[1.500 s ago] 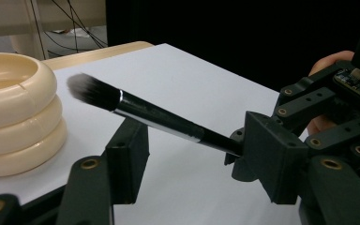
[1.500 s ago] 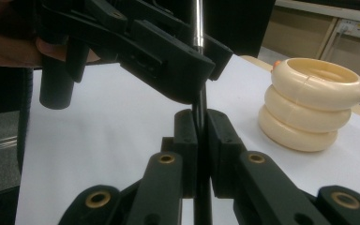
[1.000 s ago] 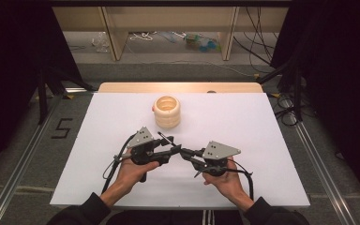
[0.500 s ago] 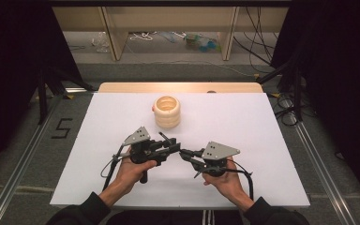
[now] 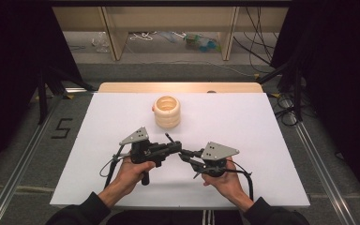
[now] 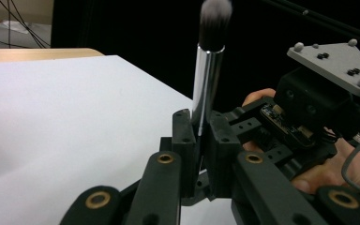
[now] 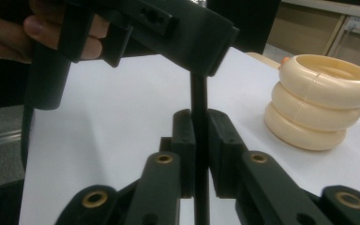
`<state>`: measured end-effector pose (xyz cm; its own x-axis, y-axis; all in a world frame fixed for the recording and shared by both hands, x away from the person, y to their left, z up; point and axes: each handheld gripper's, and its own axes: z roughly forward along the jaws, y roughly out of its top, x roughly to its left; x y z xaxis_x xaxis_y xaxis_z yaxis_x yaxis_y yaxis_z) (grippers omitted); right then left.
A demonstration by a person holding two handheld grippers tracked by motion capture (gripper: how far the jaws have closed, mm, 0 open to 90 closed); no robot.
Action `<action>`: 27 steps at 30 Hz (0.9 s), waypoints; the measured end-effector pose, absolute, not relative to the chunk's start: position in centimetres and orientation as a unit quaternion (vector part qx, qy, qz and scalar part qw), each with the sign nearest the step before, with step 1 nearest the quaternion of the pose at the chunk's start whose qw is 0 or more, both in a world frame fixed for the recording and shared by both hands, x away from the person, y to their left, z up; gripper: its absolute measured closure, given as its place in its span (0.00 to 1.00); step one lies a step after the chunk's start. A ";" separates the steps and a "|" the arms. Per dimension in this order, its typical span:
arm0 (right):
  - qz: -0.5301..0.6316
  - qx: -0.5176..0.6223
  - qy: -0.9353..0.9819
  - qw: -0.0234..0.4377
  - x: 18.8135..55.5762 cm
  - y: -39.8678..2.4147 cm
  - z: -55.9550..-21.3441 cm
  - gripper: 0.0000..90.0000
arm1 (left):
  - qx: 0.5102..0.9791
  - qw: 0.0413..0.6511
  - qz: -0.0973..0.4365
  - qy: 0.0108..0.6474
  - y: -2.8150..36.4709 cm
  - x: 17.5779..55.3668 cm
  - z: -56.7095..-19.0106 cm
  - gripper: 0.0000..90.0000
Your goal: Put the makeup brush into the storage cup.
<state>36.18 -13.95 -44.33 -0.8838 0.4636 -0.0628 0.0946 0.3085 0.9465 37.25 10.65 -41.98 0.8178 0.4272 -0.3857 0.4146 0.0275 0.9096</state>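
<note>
Over the near middle of the white surface (image 5: 262,140), the left hand-held gripper (image 6: 199,140) is clamping the silver ferrule of a slim black-handled makeup brush (image 6: 207,70), while the right hand-held gripper (image 7: 199,140) is pinching its dark handle. Since a second ago both have been drifting slightly nearer the person, away from the cream stacked-ring holder (image 5: 167,111).

The high view looks forward and down over the white table (image 5: 262,122) from the person's side. Each gripper view sits close behind its own jaws, low over the tabletop, facing the other gripper; all three share the makeup brush (image 6: 209,70).
</note>
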 end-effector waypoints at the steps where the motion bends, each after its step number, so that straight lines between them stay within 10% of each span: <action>1: 0.560 0.180 0.791 0.168 36.2 -14.1 -44.3 0.81 | 0.698 0.651 0.010 0.298 10.7 37.3 -41.9 0.93; 27: 0.532 0.259 0.786 0.178 36.5 -15.2 -43.7 0.38 | 0.711 0.627 0.097 0.304 12.4 38.1 -41.0 0.93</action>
<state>36.52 -15.18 -43.68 -0.8025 0.5966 -0.0044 0.2177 0.2998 0.9288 38.11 12.44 -41.01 0.7968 0.5535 -0.2424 0.3102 -0.0304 0.9502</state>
